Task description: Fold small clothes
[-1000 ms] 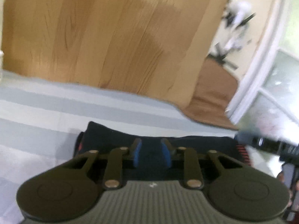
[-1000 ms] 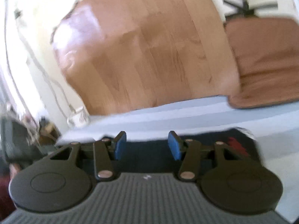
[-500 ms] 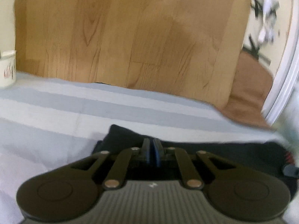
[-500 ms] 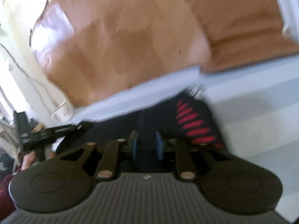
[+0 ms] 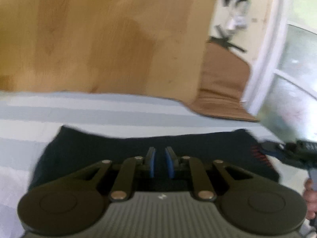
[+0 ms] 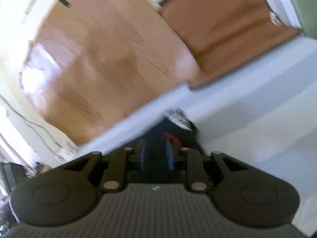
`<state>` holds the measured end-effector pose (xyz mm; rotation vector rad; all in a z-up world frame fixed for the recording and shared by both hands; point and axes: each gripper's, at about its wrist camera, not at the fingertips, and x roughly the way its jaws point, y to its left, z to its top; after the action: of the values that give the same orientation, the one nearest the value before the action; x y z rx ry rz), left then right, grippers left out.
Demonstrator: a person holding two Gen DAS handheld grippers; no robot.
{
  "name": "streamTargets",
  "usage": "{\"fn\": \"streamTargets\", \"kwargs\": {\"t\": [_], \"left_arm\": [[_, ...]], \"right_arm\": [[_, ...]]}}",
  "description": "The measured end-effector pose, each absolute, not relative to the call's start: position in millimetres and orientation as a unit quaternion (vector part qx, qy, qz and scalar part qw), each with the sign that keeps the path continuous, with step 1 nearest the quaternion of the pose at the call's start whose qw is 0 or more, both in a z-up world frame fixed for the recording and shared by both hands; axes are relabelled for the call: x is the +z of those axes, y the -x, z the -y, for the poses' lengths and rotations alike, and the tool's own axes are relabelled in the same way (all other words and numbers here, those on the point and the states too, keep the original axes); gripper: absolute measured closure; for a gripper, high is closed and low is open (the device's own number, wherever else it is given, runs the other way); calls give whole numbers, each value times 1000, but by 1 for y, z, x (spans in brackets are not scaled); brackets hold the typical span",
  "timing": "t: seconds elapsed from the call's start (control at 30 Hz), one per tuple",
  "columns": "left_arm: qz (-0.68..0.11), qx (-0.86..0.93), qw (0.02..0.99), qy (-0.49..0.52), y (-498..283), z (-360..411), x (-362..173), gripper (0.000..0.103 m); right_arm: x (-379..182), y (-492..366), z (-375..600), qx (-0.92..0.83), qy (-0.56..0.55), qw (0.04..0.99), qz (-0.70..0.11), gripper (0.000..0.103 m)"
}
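A dark navy garment (image 5: 138, 150) with red stripe marks at one end (image 5: 259, 156) lies flat on the grey-striped sheet (image 5: 99, 111). My left gripper (image 5: 160, 164) sits low over its near edge, blue pads a small gap apart, holding nothing. My right gripper (image 6: 155, 155) is tilted and has its blue pads closed on a fold of the same garment (image 6: 178, 127), whose red marks and white-patterned edge show just beyond the pads. The right gripper also shows at the right edge of the left wrist view (image 5: 293, 152).
The bed's far edge drops to a wooden floor (image 5: 99, 39) with a brown mat (image 5: 221, 83). A white door frame and glass (image 5: 277, 59) stand at the right. Cables and a white cup (image 6: 65, 148) are on the floor at the left.
My left gripper was shut half a second ago and has now opened a little. My right gripper has kept its hold and swung, tilting, so the garment's striped end sits closer in front.
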<state>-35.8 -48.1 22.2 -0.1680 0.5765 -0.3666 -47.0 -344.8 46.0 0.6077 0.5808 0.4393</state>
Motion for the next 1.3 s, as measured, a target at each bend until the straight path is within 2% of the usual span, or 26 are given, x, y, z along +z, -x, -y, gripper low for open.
{"fn": "streamTargets", "kwargs": {"t": [0.13, 0.2, 0.23, 0.3, 0.4, 0.53, 0.57, 0.6, 0.67, 0.8, 0.93, 1.1, 1.3], "left_arm": [[-292, -217, 930, 43, 32, 85, 18, 88], [-335, -211, 918, 14, 23, 99, 2, 87], [-323, -212, 922, -3, 28, 101, -1, 87], [-320, -215, 922, -22, 35, 102, -2, 87], [-330, -213, 920, 4, 35, 93, -1, 86], [-324, -218, 920, 39, 38, 86, 14, 77], [-316, -204, 926, 25, 42, 84, 15, 77], [-313, -185, 932, 10, 43, 81, 14, 77], [-331, -153, 931, 17, 35, 66, 9, 78], [-351, -152, 919, 92, 22, 41, 15, 81], [-331, -197, 919, 85, 22, 55, 28, 81], [-368, -224, 898, 92, 3, 70, 5, 82], [-361, -236, 890, 147, 2, 45, -10, 96]], "right_arm": [[50, 40, 308, 260, -237, 884, -307, 74], [33, 37, 286, 284, -203, 868, -353, 76], [23, 43, 279, 292, -185, 864, -366, 76], [27, 58, 278, 295, -153, 876, -348, 76], [33, 61, 288, 290, -169, 870, -361, 76], [49, 68, 304, 273, -186, 882, -336, 71], [49, 76, 313, 258, -191, 891, -321, 61], [52, 78, 323, 239, -201, 899, -307, 44], [52, 81, 344, 196, -237, 905, -294, 26], [30, 81, 380, 130, -334, 864, -352, 26], [10, 98, 391, 138, -431, 806, -381, 26], [7, 104, 379, 108, -453, 800, -379, 27], [12, 75, 351, 83, -434, 825, -352, 25]]}}
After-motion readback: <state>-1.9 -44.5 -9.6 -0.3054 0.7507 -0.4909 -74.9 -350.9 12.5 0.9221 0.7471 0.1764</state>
